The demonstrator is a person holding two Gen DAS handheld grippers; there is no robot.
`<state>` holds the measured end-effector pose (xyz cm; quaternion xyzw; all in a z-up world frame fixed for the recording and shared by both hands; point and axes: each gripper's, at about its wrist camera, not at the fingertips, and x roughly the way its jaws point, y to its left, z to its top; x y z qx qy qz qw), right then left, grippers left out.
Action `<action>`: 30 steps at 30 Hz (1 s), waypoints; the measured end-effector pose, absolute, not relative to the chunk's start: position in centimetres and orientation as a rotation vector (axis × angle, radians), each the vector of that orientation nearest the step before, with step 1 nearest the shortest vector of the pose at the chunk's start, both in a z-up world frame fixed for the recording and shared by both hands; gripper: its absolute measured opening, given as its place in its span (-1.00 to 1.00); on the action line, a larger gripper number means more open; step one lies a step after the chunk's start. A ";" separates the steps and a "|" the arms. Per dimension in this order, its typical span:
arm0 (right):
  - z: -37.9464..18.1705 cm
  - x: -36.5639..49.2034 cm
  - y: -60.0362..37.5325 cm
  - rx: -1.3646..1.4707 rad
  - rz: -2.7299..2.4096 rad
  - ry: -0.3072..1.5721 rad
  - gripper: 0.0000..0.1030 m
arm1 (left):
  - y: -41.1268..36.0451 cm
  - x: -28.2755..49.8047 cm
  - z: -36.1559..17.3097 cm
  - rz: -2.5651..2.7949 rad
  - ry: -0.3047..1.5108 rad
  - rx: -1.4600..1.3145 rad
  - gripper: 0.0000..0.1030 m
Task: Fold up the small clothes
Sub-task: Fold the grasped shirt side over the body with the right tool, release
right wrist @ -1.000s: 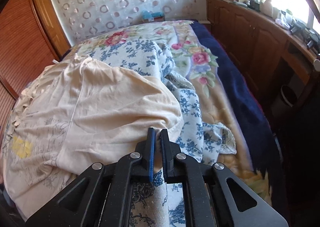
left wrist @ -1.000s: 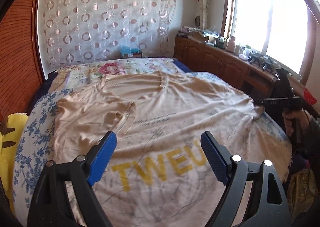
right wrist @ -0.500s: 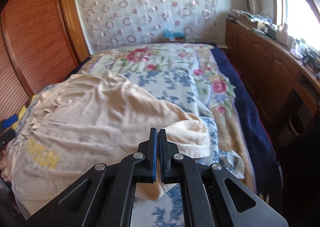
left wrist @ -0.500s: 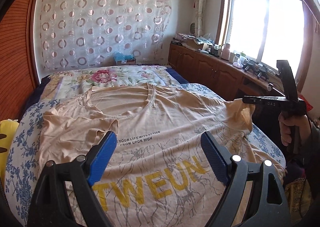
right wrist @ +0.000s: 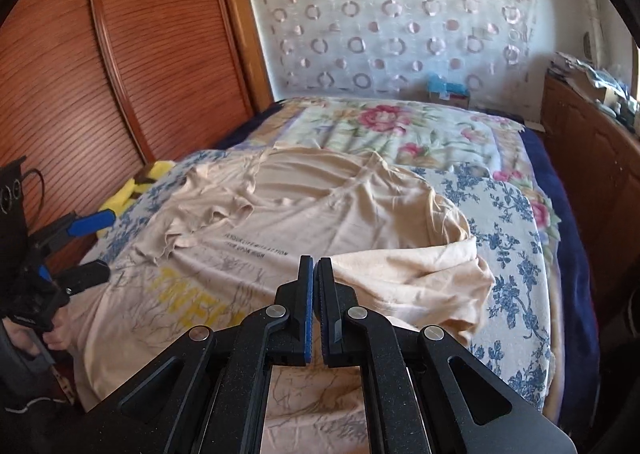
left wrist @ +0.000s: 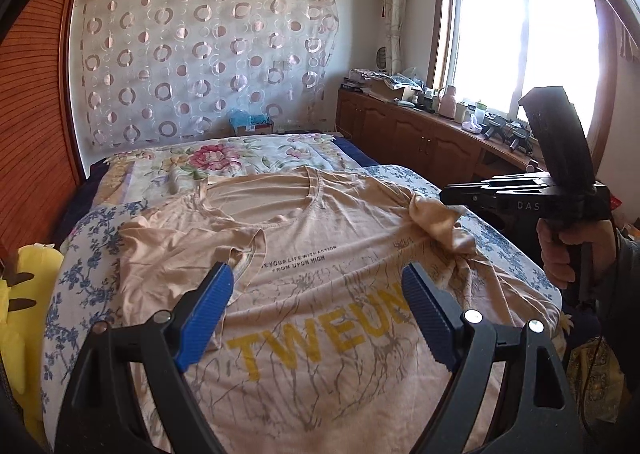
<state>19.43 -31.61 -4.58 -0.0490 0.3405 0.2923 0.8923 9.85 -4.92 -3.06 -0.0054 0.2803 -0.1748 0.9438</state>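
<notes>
Blue-padded left hand-held gripper (left wrist: pixel 316 318) spread wide above beige cotton T-shirt (left wrist: pixel 320 274) with yellow lettering, flat on floral bed (left wrist: pixel 80 254). Right hand-held gripper (right wrist: pixel 316 266) just easing open, nearly together, nothing visibly pinched, bunched sleeve beside. Circle-patterned curtain (left wrist: pixel 200 54) beyond.

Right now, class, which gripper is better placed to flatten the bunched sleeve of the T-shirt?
Right, probably. The right gripper sits just beside the bunched sleeve, and its jaws have just been opening, with no cloth visibly between them. The left gripper hangs open over the yellow lettering, farther away.
</notes>
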 end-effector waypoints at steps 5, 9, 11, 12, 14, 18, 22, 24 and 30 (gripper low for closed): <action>-4.7 19.9 -34.4 -0.110 0.505 0.698 -0.43 | -4.2 9.0 -3.4 -0.351 0.582 -0.015 0.68; -5.8 20.6 -37.0 -0.142 0.398 0.722 -0.41 | -4.3 9.0 -4.0 -0.348 0.597 -0.020 0.68; -7.2 21.1 -38.0 -0.151 0.354 0.759 -0.41 | -4.5 9.0 -4.3 -0.352 0.605 -0.023 0.68; -7.6 21.3 -38.2 -0.152 0.347 0.771 -0.41 | -4.6 8.9 -4.5 -0.355 0.609 -0.025 0.68; -8.9 21.9 -38.5 -0.162 0.327 0.805 -0.39 | -4.8 8.9 -4.7 -0.359 0.615 -0.025 0.68; -10.5 23.2 -38.9 -0.126 0.301 0.846 -0.33 | -5.3 8.9 -4.9 -0.364 0.624 -0.015 0.68; -10.7 24.1 -38.6 -0.120 0.305 0.851 -0.33 | -5.3 8.9 -4.9 -0.363 0.625 -0.016 0.68; -10.6 24.3 -37.8 -0.156 0.310 0.845 -0.33 | -5.4 8.9 -5.1 -0.362 0.629 -0.019 0.68; -10.8 25.3 -35.6 -0.291 0.306 0.857 -0.95 | -5.4 8.7 -5.3 -0.365 0.632 -0.022 0.68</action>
